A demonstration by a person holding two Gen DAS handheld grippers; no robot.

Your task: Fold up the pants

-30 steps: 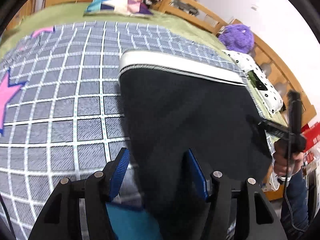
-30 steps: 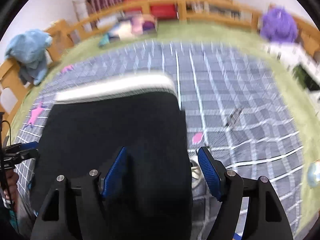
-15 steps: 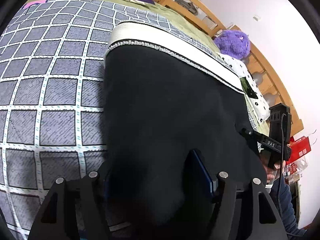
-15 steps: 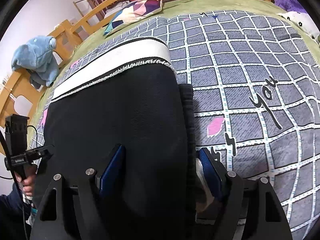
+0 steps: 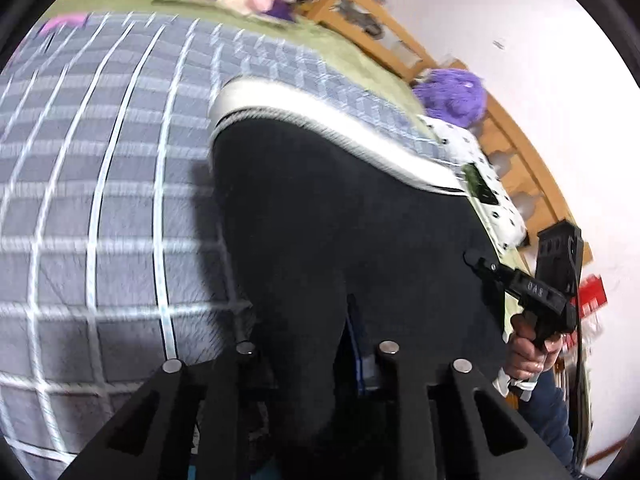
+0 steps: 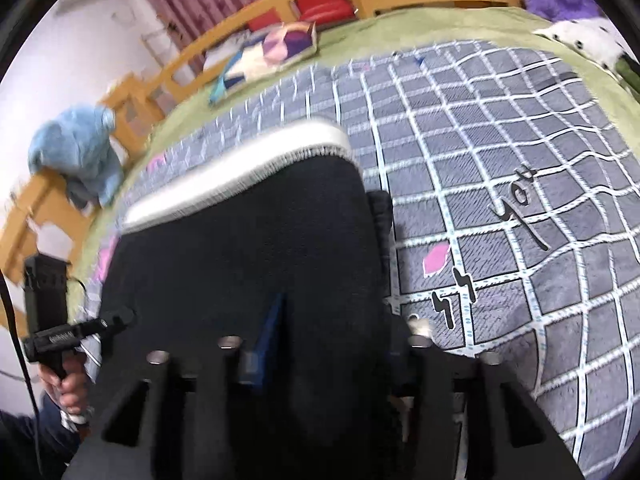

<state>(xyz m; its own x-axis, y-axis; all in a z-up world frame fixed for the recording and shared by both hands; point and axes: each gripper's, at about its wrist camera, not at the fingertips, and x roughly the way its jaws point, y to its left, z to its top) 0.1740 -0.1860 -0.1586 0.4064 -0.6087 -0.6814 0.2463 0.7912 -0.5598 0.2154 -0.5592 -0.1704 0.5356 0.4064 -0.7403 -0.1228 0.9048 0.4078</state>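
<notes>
Black pants (image 5: 340,220) with a white waistband (image 5: 320,116) lie flat on a grey checked blanket (image 5: 100,200), waistband at the far end. My left gripper (image 5: 304,340) is at the pants' near left edge. Its jaws are closing, and the black cloth is bunched between the pads. In the right wrist view the same pants (image 6: 240,272) fill the middle, and my right gripper (image 6: 332,332) is closing on their near right edge, one blue pad (image 6: 272,328) pressed into the cloth. Each view shows the other gripper held in a hand: the right one (image 5: 480,264), the left one (image 6: 120,318).
The blanket covers a green sheet (image 6: 440,28) on a bed with a wooden rail (image 6: 224,40). A patchwork pillow (image 6: 268,54) lies at the far end. A purple plush (image 5: 452,96) and a spotted white pillow (image 5: 480,176) sit on the right, a blue plush (image 6: 76,148) on the left.
Both pairs of jaws have narrowed from wide apart onto the near edge of the pants, and the cloth now bunches between them. Both views have tilted slightly.
</notes>
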